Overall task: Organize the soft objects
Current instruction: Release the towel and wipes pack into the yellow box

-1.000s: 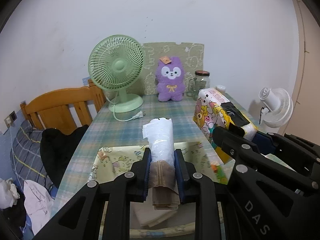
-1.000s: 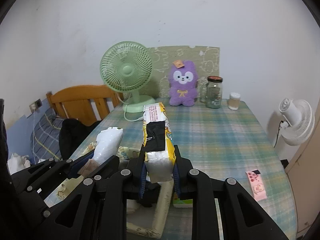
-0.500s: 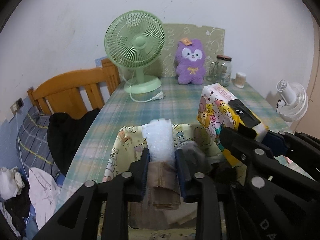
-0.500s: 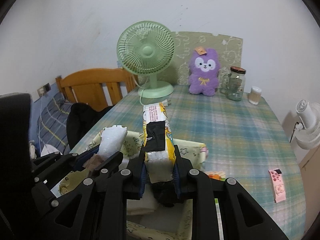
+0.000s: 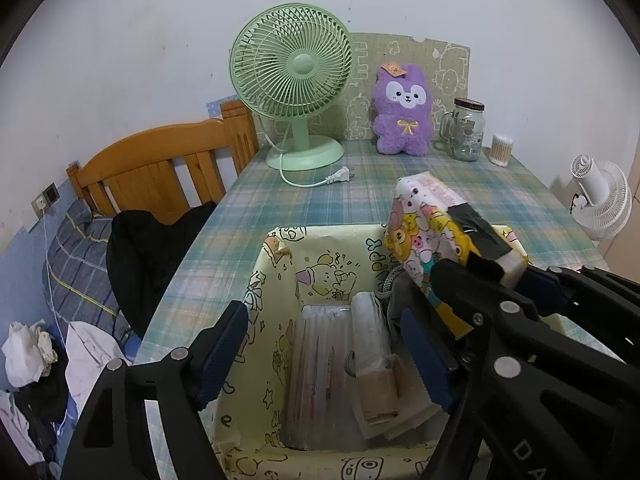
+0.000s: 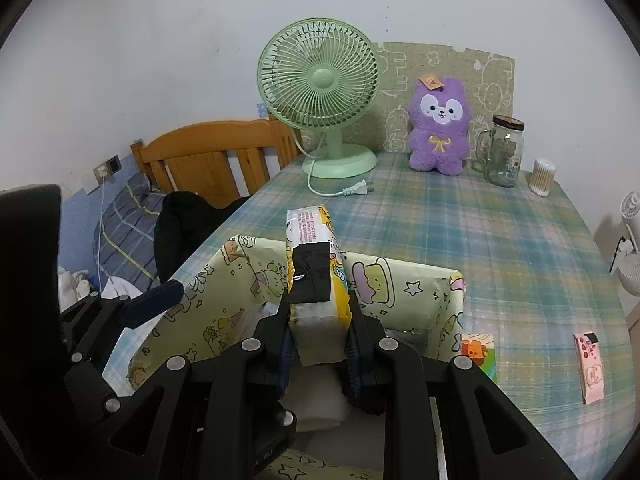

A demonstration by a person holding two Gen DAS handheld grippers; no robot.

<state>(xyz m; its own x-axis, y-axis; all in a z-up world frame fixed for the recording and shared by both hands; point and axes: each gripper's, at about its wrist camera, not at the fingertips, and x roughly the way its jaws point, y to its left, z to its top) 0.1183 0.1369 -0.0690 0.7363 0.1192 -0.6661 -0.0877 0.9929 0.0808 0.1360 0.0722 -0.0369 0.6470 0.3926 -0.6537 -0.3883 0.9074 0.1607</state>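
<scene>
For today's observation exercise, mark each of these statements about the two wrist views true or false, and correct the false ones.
1. The right gripper is shut on the tissue pack. True.
2. The left gripper holds the wrapped roll. False: its jaws stand open, and the roll lies in the yellow box.
3. The green fan is plugged into a socket. False: its plug lies loose on the table.
4. The purple plush toy sits between the fan and the glass jar. True.
5. The small pink packet is inside the box. False: it lies on the table.
</scene>
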